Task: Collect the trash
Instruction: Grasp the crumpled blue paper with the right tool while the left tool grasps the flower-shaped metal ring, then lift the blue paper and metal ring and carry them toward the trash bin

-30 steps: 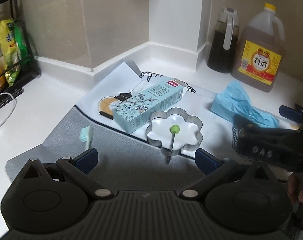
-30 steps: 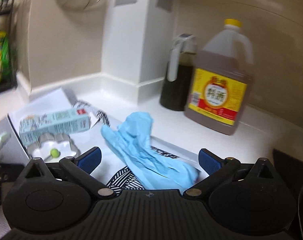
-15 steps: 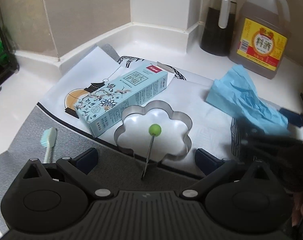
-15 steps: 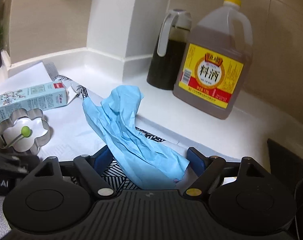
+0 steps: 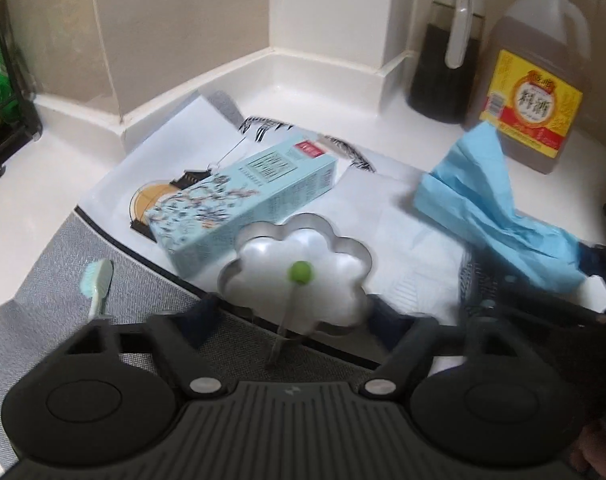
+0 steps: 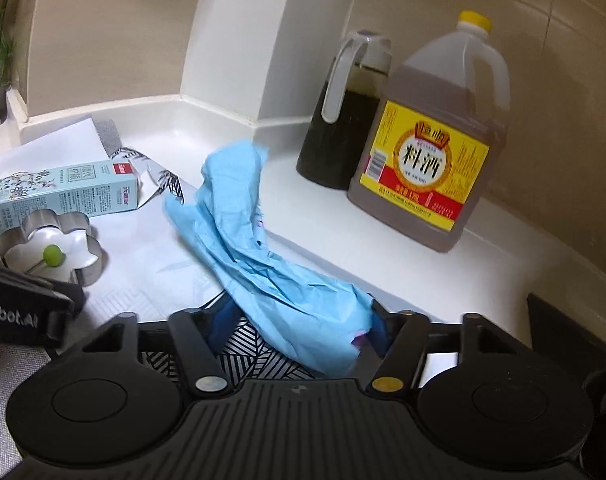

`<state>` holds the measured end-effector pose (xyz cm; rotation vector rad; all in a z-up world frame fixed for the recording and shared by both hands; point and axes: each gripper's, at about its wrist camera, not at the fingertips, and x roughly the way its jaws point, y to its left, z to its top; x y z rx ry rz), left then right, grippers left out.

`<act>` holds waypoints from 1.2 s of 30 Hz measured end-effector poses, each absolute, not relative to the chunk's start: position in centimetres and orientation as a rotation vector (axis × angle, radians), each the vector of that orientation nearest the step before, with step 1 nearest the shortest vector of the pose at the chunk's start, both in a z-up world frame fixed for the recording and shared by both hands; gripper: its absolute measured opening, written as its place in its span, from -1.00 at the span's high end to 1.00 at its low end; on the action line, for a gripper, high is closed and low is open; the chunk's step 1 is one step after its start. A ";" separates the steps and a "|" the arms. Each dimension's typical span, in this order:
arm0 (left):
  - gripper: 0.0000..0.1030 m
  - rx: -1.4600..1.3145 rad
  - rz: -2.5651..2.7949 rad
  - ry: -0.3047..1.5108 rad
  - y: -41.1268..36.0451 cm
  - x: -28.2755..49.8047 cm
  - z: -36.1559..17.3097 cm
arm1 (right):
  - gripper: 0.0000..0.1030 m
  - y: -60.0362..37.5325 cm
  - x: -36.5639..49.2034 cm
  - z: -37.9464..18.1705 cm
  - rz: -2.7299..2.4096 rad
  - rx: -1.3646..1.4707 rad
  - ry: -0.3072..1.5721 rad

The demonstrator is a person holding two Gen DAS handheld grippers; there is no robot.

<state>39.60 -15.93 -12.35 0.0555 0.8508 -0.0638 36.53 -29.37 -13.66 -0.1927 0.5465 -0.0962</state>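
The white bench (image 5: 43, 184) carries a printed paper sheet (image 5: 403, 216), with a jug of cooking wine (image 6: 435, 152) and a dark bottle (image 6: 343, 128) standing at the far right corner. On the sheet lie a pale blue carton (image 5: 243, 196), a crumpled blue tissue (image 6: 263, 264) to its right, and a flower-shaped metal ring (image 5: 299, 276) with a green-headed stick (image 5: 301, 272) just near the carton.

The step in hand looks like a pick-up by both hands. The right gripper (image 6: 295, 324) has the tissue's near end between its fingers, which are closing but not clearly pressing yet. The left gripper (image 5: 291, 316) brackets the ring, fingers closing, still apart from it.

Next, each should finish closing before lifting; the thin tissue may slip.
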 end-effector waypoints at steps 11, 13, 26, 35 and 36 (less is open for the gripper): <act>-0.56 0.068 -0.084 0.802 -16.1 37.1 -11.0 | -0.16 -31.1 35.3 -12.6 -0.097 -0.055 0.443; -0.56 0.064 -0.091 0.792 -15.9 36.5 -10.5 | -0.16 -31.3 35.2 -12.5 -0.097 -0.041 0.432; -0.56 0.024 -0.112 0.716 -13.0 30.5 -7.3 | -0.17 -31.5 34.7 -12.6 -0.082 -0.018 0.401; -0.56 -0.042 -0.117 0.661 -9.9 24.6 -4.5 | -0.17 -31.4 34.1 -12.5 -0.069 -0.019 0.372; -0.56 -0.046 -0.119 0.657 -9.6 23.8 -4.3 | -0.17 -31.4 34.0 -12.5 -0.060 -0.015 0.368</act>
